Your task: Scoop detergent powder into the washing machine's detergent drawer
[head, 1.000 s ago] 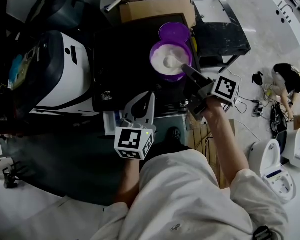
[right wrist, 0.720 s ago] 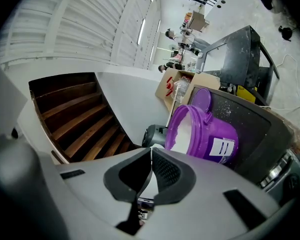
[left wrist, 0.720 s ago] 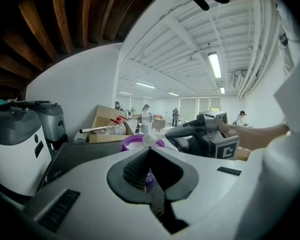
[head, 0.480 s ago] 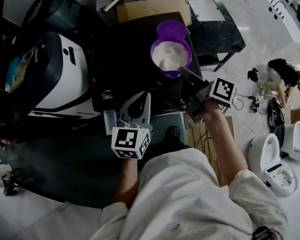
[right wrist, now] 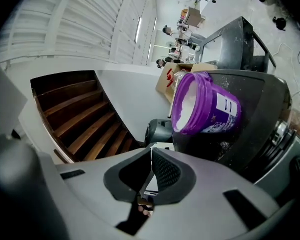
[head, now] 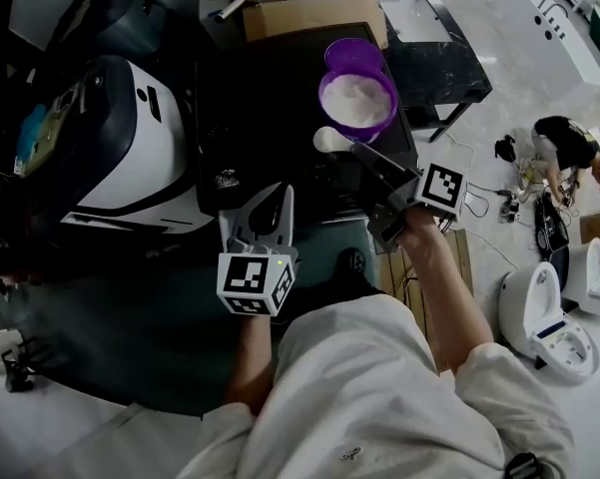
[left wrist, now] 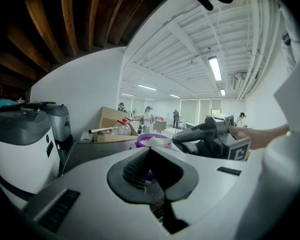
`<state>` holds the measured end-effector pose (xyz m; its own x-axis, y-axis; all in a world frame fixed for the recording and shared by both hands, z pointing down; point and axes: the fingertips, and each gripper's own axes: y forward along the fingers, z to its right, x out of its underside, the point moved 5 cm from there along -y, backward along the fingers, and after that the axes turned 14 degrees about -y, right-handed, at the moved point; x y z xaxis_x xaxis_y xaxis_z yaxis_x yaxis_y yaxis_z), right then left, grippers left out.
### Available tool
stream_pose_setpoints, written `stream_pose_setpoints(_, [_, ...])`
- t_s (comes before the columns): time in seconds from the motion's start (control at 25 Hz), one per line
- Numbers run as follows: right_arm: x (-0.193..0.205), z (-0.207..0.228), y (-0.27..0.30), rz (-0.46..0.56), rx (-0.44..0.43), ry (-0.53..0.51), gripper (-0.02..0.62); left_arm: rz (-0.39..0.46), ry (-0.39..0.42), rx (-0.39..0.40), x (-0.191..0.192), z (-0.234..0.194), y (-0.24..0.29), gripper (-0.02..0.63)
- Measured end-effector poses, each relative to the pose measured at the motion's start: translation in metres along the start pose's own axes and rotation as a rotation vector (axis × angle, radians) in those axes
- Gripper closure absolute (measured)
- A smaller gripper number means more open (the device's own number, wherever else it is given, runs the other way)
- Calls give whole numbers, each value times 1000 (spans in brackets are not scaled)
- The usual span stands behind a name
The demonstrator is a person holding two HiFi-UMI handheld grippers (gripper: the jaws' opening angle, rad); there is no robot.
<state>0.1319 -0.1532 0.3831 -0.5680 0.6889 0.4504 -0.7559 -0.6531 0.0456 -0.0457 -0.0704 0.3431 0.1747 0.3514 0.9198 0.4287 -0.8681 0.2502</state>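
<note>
Holding a full scoop [head: 330,140] beside the purple detergent tub [head: 357,100]
Handle's pinched in the right gripper [head: 362,154], left gripper [head: 272,200] is closed, empty; next is probably a level carry to the drawer (not spotted).

A purple tub [head: 324,100] stands upright on the dark top of the washing machine [head: 270,108], toward its far right side, with its round lid [head: 352,56] swung open behind it. White detergent powder [head: 357,98] fills it nearly to the rim. Just in front of the tub, a white scoop [head: 329,140] hangs over the machine top, bowl up and heaped with powder, its handle pinched in the jaws of the right gripper [head: 359,151].
</note>
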Motion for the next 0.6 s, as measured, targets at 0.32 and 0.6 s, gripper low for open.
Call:
stream_pose_setpoints(0.32, [38, -16, 9, -21, -1, 17, 583, 4, -10, -19, 2, -24, -35, 594])
stream_pose_setpoints(0.6, [66, -27, 15, -45, -5, 20, 584, 10, -22, -29, 4, -42, -58, 594])
